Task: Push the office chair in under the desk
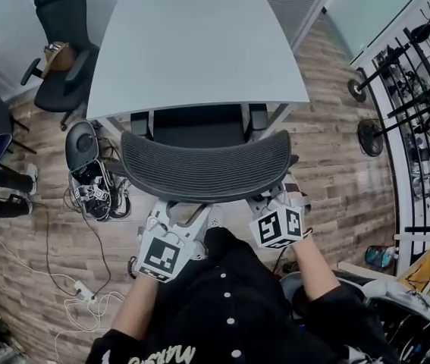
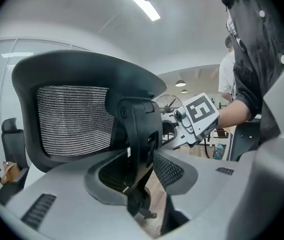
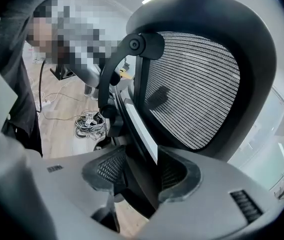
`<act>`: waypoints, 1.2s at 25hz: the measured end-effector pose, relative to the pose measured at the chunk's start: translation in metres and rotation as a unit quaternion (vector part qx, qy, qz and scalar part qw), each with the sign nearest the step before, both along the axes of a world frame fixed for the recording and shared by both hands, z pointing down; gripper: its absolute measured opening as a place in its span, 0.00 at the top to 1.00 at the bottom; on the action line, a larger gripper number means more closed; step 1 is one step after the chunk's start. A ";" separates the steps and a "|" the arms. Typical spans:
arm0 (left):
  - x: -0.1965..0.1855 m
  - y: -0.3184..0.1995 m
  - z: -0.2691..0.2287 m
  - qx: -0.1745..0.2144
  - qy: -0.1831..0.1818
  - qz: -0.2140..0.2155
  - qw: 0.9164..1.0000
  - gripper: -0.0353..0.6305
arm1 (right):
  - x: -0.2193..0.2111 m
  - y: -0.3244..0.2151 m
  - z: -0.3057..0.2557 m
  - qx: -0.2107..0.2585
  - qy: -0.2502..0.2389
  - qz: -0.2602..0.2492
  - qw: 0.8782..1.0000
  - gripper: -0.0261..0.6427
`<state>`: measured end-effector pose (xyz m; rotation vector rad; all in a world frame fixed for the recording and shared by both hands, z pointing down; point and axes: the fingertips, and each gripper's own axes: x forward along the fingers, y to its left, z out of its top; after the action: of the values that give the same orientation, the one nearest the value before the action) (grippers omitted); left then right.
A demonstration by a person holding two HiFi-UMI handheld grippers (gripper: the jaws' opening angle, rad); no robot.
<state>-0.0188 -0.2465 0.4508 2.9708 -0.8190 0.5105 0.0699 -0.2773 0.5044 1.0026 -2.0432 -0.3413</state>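
The black mesh office chair [image 1: 207, 165] stands with its seat under the grey desk [image 1: 199, 44], its curved backrest just outside the near edge. Both grippers are behind the backrest, low down. The left gripper [image 1: 180, 212] is shut on the chair's black back support [image 2: 139, 129], which fills the gap between its pads. The right gripper [image 1: 271, 201] is shut on the slanted frame strut [image 3: 137, 121] on the backrest's other side. In the gripper views the mesh [image 2: 71, 119] [image 3: 192, 89] rises close above the jaws. The right gripper's marker cube [image 2: 198, 115] shows in the left gripper view.
A second black chair [image 1: 63, 44] stands at the back left. Shoes and tangled cables [image 1: 93, 188] lie on the wood floor left of the chair, and a power strip [image 1: 78, 289] nearer. Fans [image 1: 370, 135] and a black rack [image 1: 427, 127] stand on the right.
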 end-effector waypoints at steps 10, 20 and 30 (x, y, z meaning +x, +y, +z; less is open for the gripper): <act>0.001 -0.032 0.001 0.001 -0.002 -0.010 1.000 0.69 | 0.002 -0.032 0.000 0.003 0.001 -0.004 1.000 0.64; 0.007 -0.067 0.002 0.000 -0.008 -0.029 1.000 0.69 | 0.008 -0.068 0.002 0.002 -0.002 -0.012 1.000 0.64; 0.008 -0.107 -0.003 0.009 -0.003 -0.075 0.997 0.78 | 0.012 -0.101 0.003 0.009 -0.003 -0.018 1.000 0.64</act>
<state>-0.0108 -0.3533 0.4483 2.8948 -1.0421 0.5076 0.0819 -0.3785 0.5074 0.9791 -2.0693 -0.3777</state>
